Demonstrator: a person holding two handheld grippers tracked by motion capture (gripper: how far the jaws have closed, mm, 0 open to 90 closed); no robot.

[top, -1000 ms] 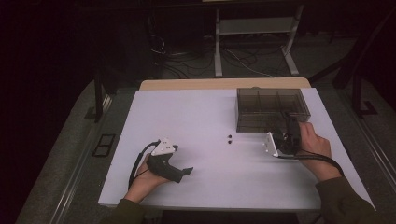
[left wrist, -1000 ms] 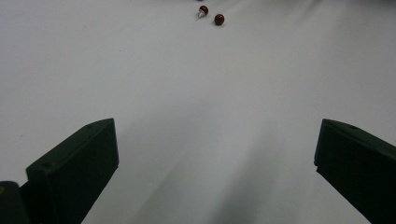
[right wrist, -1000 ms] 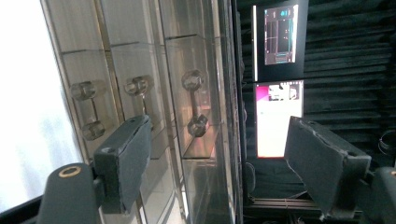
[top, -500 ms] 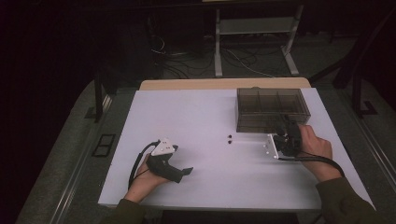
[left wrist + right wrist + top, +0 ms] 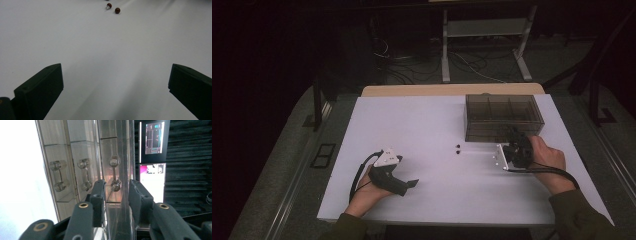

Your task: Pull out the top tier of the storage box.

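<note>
High view shows a white table (image 5: 437, 200) with a see-through box (image 5: 503, 116) of drawers near its far right corner. A person's right hand (image 5: 546, 157) holds the right gripper (image 5: 513, 145) at the front of the box. Right gripper view shows three clear handles in a row. The black jaws have just been closing around the handle (image 5: 115, 173) of the last drawer. They stand narrow, one on each side of it, but I cannot tell if they squeeze it.

The left gripper (image 5: 411, 183) rests near the front left of the table, in the left hand (image 5: 371, 189). Its jaws are wide apart with only bare table between them. Two small red balls (image 5: 113, 8) lie near the middle of the table, close together, well apart from both grippers.
</note>
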